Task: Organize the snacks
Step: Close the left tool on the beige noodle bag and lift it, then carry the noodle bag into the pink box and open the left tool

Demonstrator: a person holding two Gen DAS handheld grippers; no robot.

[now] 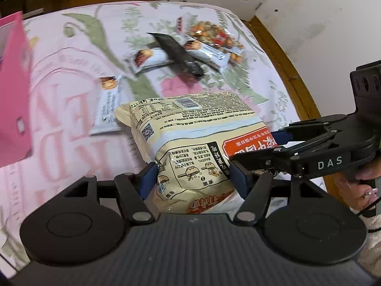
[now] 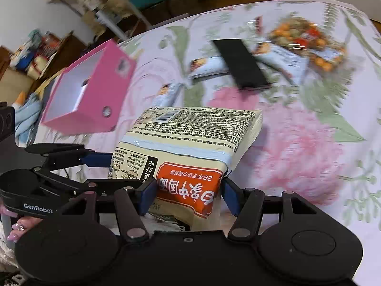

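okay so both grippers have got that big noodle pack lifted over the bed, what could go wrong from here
1. Both the left gripper and right gripper pinch only the near end of the noodle pack; the far end hangs free, so the slick wrapper could slip out.
2. Squeezing that soft pack may crush the noodles.
3. The pink box looks barely larger than the pack, so it might catch on the rim or push the box across the bedsheet.

We look steeply down from each wrist, close over the noodle multipack (image 1: 190,138) (image 2: 190,143). Both views share it, the floral bedspread (image 1: 71,76) (image 2: 297,147), the pink box (image 1: 14,90) (image 2: 95,95), and each other's gripper.
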